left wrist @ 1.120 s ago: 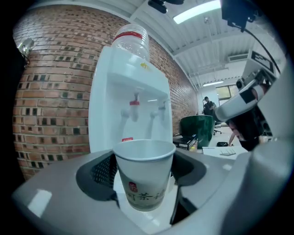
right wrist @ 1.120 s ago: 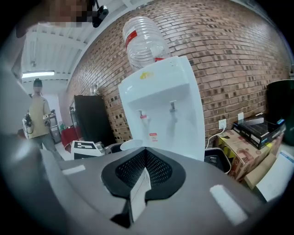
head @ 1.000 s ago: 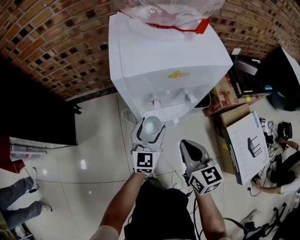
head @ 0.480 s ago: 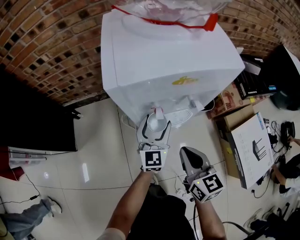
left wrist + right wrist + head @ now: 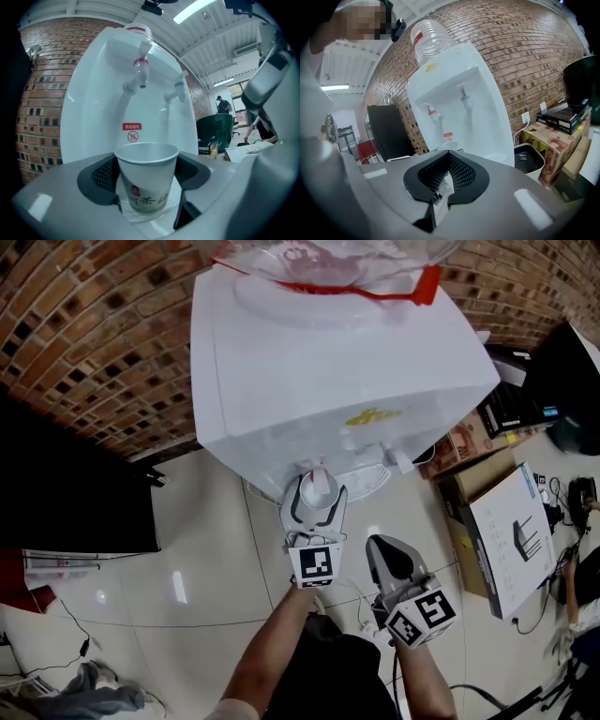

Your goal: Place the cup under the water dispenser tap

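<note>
A white paper cup (image 5: 147,177) with green print stands upright between the jaws of my left gripper (image 5: 147,171), whose pads press on its sides. In the head view the cup (image 5: 319,489) and left gripper (image 5: 317,486) are right at the front of the white water dispenser (image 5: 328,362), just below the red tap (image 5: 317,468). From the left gripper view the red tap (image 5: 139,74) hangs above the cup and slightly beyond it, with the blue tap (image 5: 176,91) to its right. My right gripper (image 5: 392,555) hangs back at the lower right, its jaws shut on nothing (image 5: 447,176).
A brick wall (image 5: 94,352) stands behind the dispenser. A black cabinet (image 5: 66,484) is at the left. Cardboard boxes (image 5: 461,442) and a flat white box (image 5: 514,540) lie on the floor at the right. A small bin (image 5: 529,161) sits beside the dispenser.
My left gripper has carried the cup forward to the dispenser front, ending beneath the red tap. The right gripper has stayed near its place.
</note>
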{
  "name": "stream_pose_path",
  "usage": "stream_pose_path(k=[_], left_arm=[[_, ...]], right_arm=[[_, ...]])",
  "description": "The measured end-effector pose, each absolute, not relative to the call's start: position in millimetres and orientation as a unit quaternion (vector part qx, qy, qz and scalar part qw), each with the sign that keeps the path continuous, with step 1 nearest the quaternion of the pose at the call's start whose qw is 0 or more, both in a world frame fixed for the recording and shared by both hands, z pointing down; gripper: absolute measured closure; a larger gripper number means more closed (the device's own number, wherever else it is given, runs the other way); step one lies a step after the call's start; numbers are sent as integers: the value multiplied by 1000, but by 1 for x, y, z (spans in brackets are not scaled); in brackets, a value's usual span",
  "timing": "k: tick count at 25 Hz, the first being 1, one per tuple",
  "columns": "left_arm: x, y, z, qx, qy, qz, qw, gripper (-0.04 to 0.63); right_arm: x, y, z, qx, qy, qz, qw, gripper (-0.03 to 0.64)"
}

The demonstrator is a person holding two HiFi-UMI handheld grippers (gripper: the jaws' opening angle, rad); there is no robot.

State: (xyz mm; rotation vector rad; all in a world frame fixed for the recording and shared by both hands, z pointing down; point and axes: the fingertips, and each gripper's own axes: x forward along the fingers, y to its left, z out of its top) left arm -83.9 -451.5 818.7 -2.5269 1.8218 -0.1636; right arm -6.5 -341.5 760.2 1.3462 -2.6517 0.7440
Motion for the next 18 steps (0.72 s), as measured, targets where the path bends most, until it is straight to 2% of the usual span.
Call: stream_pose_path(k=[9, 11, 13, 18], left_arm=[[-86, -451, 830, -806, 587, -73, -4, 250], [-85, -449, 835, -809, 583, -78, -16, 227], [-85, -446, 839, -807, 584, -83, -34, 169], [-97, -417, 836, -793, 593, -108, -93, 160]], right_arm=[[-5, -344, 754, 434, -862, 259, 26, 617], [-2, -345, 746, 433, -862, 262, 20, 617], [0, -347, 738, 433, -861, 265, 17, 617], [2, -341, 699, 430, -860, 275, 23, 617]])
